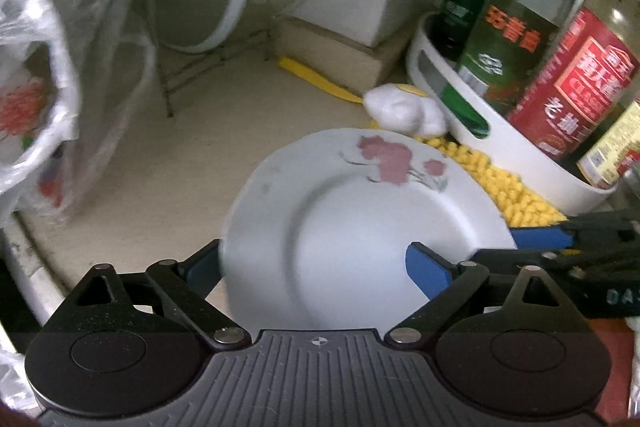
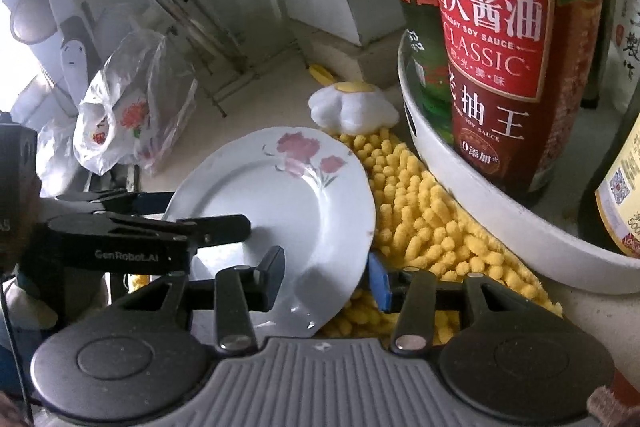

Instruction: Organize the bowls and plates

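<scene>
Right now a white plate with pink flowers painted near its far rim sits tilted, its right side resting on a yellow nubby mat and its left side over the pale bench. Both grippers are at its near edge. The right gripper has its fingers set narrowly about the plate's near right rim: the black finger lies over the plate's upper face and the blue-padded one sits just outside and below the rim, apparently gripping it, though the contact under the rim is hidden. The left gripper stands wide open; its blue left finger is at the plate's left edge, half hidden behind it, and its right one lies over the plate's face, neither visibly pressing.

Just beyond the plate lies a white flower-shaped cushion with a yellow centre. To the right, a white tray holds a red-labelled soy sauce bottle and a green-labelled bottle. On the left, a crumpled clear plastic bag with a red print rests on the bench, near a wire rack.
</scene>
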Motion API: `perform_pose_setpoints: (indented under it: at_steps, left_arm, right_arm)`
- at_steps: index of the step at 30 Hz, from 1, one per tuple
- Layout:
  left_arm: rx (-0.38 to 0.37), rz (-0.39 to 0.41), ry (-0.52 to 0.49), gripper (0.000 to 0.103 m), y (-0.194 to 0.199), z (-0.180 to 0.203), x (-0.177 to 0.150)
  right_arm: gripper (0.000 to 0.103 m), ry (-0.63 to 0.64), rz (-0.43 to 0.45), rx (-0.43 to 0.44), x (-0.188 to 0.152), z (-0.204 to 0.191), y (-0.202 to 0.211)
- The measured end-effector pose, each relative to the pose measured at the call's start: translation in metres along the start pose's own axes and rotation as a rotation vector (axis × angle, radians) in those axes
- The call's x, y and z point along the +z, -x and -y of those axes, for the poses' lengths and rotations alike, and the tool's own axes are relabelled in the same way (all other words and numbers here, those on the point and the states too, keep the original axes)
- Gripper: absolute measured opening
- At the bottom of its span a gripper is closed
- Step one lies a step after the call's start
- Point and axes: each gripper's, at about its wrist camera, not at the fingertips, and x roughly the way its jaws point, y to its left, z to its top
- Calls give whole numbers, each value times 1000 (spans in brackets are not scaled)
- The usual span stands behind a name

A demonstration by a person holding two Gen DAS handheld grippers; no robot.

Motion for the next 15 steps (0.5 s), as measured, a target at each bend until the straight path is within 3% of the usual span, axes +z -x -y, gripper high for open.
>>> perform_pose_setpoints:
  at_steps: [12, 15]
  left_arm:
    - [-30, -23, -28, 95, 12, 14, -17]
    - [-22, 8, -34, 93, 12, 11, -16]
  right_arm:
    - [37, -63, 1, -15, -12, 4, 26]
    - [37, -89, -24, -19, -16, 11, 19]
